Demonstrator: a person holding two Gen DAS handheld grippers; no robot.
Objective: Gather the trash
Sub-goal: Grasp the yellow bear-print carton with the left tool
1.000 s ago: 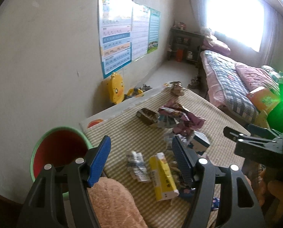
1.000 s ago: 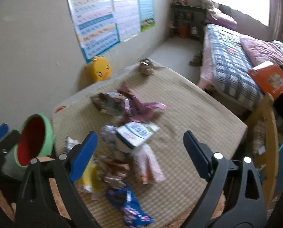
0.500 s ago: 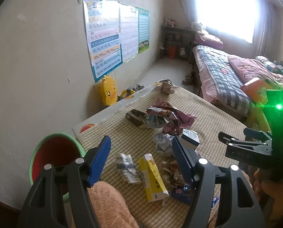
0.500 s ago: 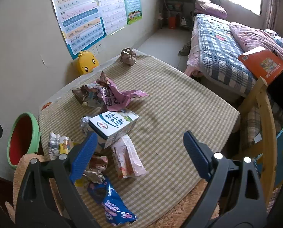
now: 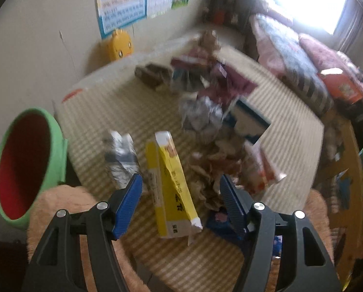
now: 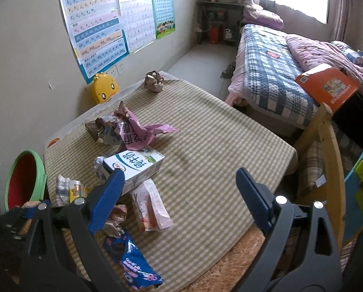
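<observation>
1. The left gripper (image 5: 179, 192) hangs over the near edge of the worktop (image 6: 205, 146), fingers wide and holding nothing. The flattened yellow carton (image 5: 169, 185) lies lengthwise in the gap between them, so it looks like the piece to take first.
2. The left wrist view is smeared, so the height above the carton cannot be judged. Steady the gripper before closing, and pinch across the carton's narrow width near its middle so it does not swing.
3. Just left of the carton lies a crumpled silver wrapper (image 5: 121, 155), and to its right a heap of brown crumpled paper (image 5: 215, 170). Keep both out of the bite.
4. The right gripper (image 6: 179, 187) also stands wide and empty. Its left finger overlaps the white milk carton (image 6: 135, 168) in the picture. A blue snack bag (image 6: 132, 265) and a pink packet (image 6: 149, 209) lie nearest.
5. The green-rimmed red bin (image 5: 23, 165) sits at the near left, beside the worktop: likely a short carry leftward.
6. Farther off lie a purple wrapper (image 6: 137, 131), a brown packet (image 6: 93, 129), and a crumpled wad (image 6: 153, 81) at the far edge.
</observation>
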